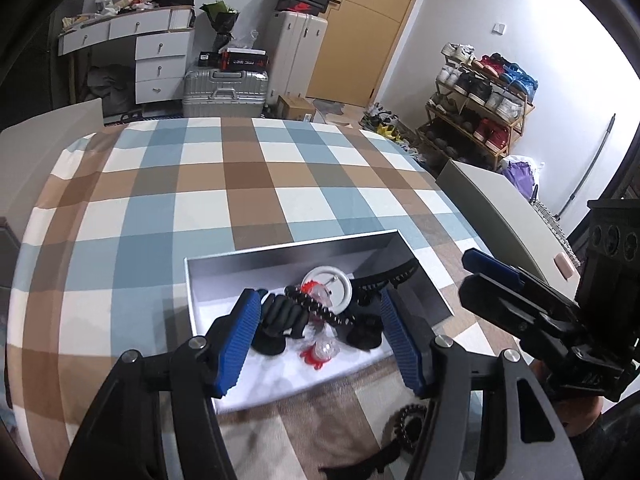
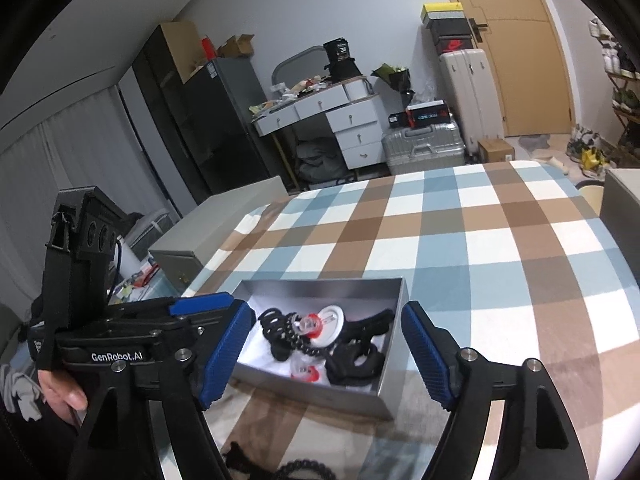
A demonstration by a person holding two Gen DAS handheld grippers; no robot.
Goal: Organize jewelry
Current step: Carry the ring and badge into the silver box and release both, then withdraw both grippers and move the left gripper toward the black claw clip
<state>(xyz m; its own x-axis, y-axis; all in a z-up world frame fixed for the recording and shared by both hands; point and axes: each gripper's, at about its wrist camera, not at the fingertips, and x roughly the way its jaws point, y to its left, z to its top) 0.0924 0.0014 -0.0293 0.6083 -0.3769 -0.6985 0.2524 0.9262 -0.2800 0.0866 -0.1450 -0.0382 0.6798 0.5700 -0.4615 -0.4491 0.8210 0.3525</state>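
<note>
A silver box (image 1: pixel 288 254) with a white lining stands on the checked cloth. It holds a white round badge (image 1: pixel 336 278), a black bead bracelet (image 1: pixel 320 309), black hair clips (image 1: pixel 280 320) and red-and-clear ornaments (image 1: pixel 320 354). My left gripper (image 1: pixel 320 300) hovers open over the box's near end, its blue pads touching nothing. My right gripper (image 2: pixel 328 312) is open too, wide, just short of the box (image 2: pixel 312 390); it also shows side-on as the right gripper (image 1: pixel 472 274). A black spiral hair tie (image 1: pixel 408 420) and a black clip (image 1: pixel 368 460) lie on the cloth in front of the box.
The checked tablecloth (image 1: pixel 240 184) stretches beyond the box. Grey panels stand at the table's sides (image 1: pixel 500 208) (image 2: pixel 180 248). A person's hand (image 2: pixel 64 392) holds the left gripper (image 2: pixel 200 306). A string of black beads (image 2: pixel 304 468) lies near the front edge. Suitcases and a dresser stand behind.
</note>
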